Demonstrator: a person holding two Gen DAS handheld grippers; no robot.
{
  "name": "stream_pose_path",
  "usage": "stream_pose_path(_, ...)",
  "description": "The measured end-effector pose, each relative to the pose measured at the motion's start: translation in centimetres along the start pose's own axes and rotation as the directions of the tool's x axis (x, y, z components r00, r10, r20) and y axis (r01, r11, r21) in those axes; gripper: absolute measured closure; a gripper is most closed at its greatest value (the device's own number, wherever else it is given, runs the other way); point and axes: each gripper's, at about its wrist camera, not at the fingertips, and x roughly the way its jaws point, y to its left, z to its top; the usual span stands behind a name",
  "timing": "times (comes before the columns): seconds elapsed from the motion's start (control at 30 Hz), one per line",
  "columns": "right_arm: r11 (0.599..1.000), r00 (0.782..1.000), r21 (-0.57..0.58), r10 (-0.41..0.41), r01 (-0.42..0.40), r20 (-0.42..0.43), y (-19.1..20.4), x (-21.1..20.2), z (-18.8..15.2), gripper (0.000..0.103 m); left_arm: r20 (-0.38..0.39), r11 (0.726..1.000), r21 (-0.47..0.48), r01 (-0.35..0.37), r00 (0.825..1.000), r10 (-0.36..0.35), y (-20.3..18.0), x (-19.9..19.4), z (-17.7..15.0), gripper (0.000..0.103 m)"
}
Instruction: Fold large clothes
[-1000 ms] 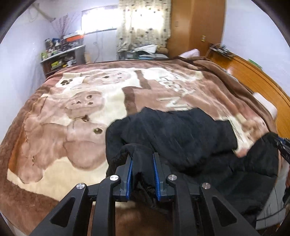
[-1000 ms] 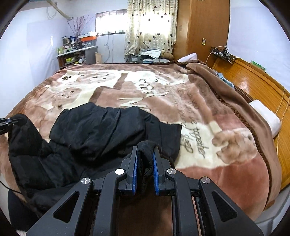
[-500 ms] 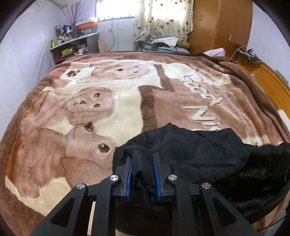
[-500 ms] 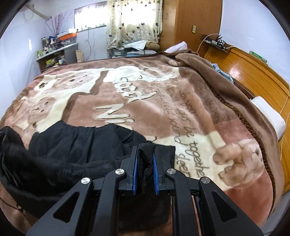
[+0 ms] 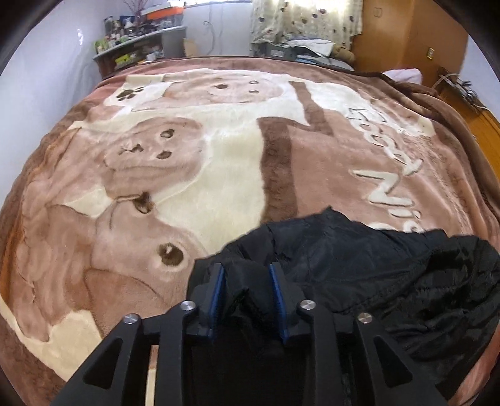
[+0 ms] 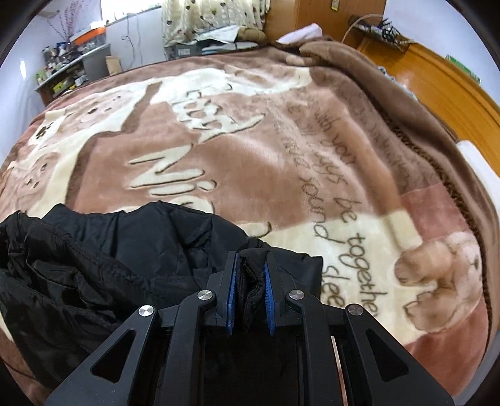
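- Left gripper: blue-padded jaws clamped on a bunched edge of the large black quilted garment; right gripper pinches another edge likewise.
- Garment lies crumpled on the near part of the plush brown-and-cream bear-print blanket, between the two grippers.
- Advice: keep both held edges level and taut, lay fabric flat before letting go.
- Room: cluttered grey shelf, patterned cream curtain, polished wooden headboard.

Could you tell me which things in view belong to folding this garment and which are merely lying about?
In use:
- black jacket
- left gripper, shut on it
- right gripper, shut on it
- bear blanket, the work surface

Lying about:
- cluttered shelf
- white pillow
- curtain
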Motion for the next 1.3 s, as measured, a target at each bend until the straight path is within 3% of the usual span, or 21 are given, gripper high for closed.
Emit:
stream_pose_path(0.07, 1.0, 1.0, 0.002, -0.003, 0.003, -0.021, 0.2, 1.0, 0.1, 0.087, 0.018, 1.0, 0.006, -0.025, 1.0, 0.025, 0.0, 0.4, 0.3, 0.063)
stream_pose_path(0.23, 1.0, 0.999, 0.017, -0.005, 0.005, -0.036, 0.1, 2.0, 0.8, 0.083, 0.009, 1.0, -0.002, -0.009, 1.0, 0.009, 0.4, 0.8, 1.0, 0.06)
stream_pose_path(0.33, 0.999, 0.999, 0.014, -0.042, 0.042, 0.012, -0.1, 1.0, 1.2, 0.081, 0.059, 0.999, -0.041, 0.022, 0.998, -0.02, 1.6, -0.6, 1.3, 0.056)
stream_pose_path(0.43, 0.998, 0.998, 0.034, -0.057, 0.057, 0.012, -0.6, 0.5, 1.8, 0.079, 0.128, 0.995, -0.088, 0.05, 0.991, -0.039, 3.5, -2.9, 1.4, 0.042)
stream_pose_path(0.57, 0.993, 0.991, 0.052, -0.107, 0.103, 0.076, -1.4, -1.1, 1.8, 0.078, 0.216, 0.983, -0.165, 0.078, 0.976, -0.041, 7.0, -6.0, 1.0, 0.033)
stream_pose_path(0.7, 0.995, 0.993, 0.096, -0.016, 0.005, 0.12, -3.2, -3.1, 1.2, 0.073, 0.211, 0.981, -0.14, 0.135, 0.972, -0.103, 9.1, -6.9, 0.2, 0.023)
stream_pose_path(0.77, 0.996, 0.989, 0.079, 0.034, -0.046, 0.141, -3.9, -4.0, 0.4, 0.054, 0.183, 0.982, -0.117, 0.147, 0.975, -0.125, 9.3, -6.4, -0.4, 0.023)
stream_pose_path(0.83, 0.992, 0.984, 0.051, 0.105, -0.114, 0.146, -4.5, -4.4, -0.8, 0.049, 0.145, 0.984, -0.07, 0.161, 0.978, -0.15, 8.8, -5.3, -1.0, 0.023)
stream_pose_path(1.03, 0.966, 0.963, -0.026, 0.257, -0.256, 0.081, -5.4, -2.3, -3.7, 0.043, 0.055, 0.972, 0.104, 0.212, 0.974, -0.218, 4.9, -2.4, -2.3, 0.023)
stream_pose_path(1.17, 0.958, 0.956, -0.037, 0.287, -0.286, 0.054, -5.5, -0.2, -3.9, 0.04, 0.01, 0.968, 0.134, 0.214, 0.976, -0.218, 2.9, -0.3, -2.1, 0.023)
stream_pose_path(1.3, 0.919, 0.919, 0.001, 0.393, -0.393, 0.015, -5.0, 2.3, -2.6, 0.04, -0.004, 0.971, 0.111, 0.21, 0.977, -0.211, 2.0, 1.3, -1.4, 0.023)
